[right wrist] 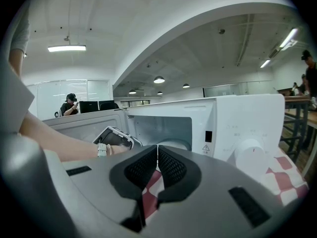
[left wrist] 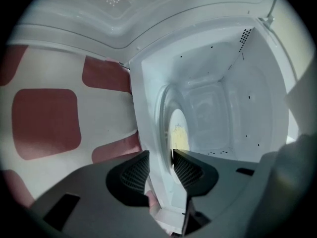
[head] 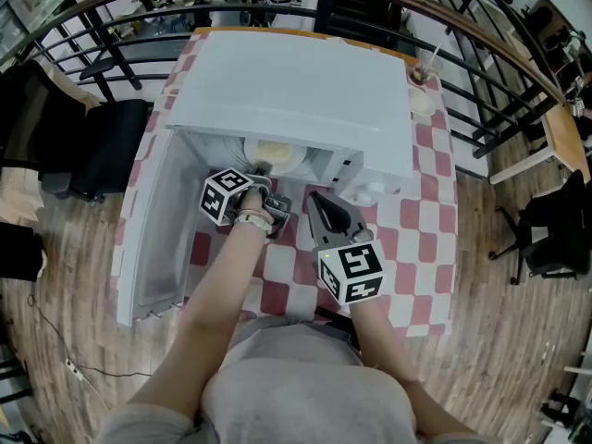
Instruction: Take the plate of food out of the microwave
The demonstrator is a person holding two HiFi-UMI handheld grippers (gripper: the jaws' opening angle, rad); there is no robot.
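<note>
A white plate [head: 275, 153] with pale yellow food lies inside the open white microwave [head: 296, 91]. My left gripper [head: 262, 167] is rolled on its side and reaches into the opening at the plate's near edge. In the left gripper view the plate [left wrist: 179, 133] shows edge-on, and its rim lies in the gap of the left gripper [left wrist: 161, 167], one pad on each side, jaws partly open. My right gripper [head: 319, 200] hangs in front of the microwave's control side. In its own view the right gripper [right wrist: 157, 165] has its pads together with nothing in them.
The microwave door [head: 153, 239] hangs open to the left, over the red-and-white checked tablecloth [head: 412, 239]. A knob [right wrist: 250, 152] sits on the control panel. A cup with a straw [head: 421, 72] stands at the table's back right. A black chair [head: 102, 146] and railings surround the table.
</note>
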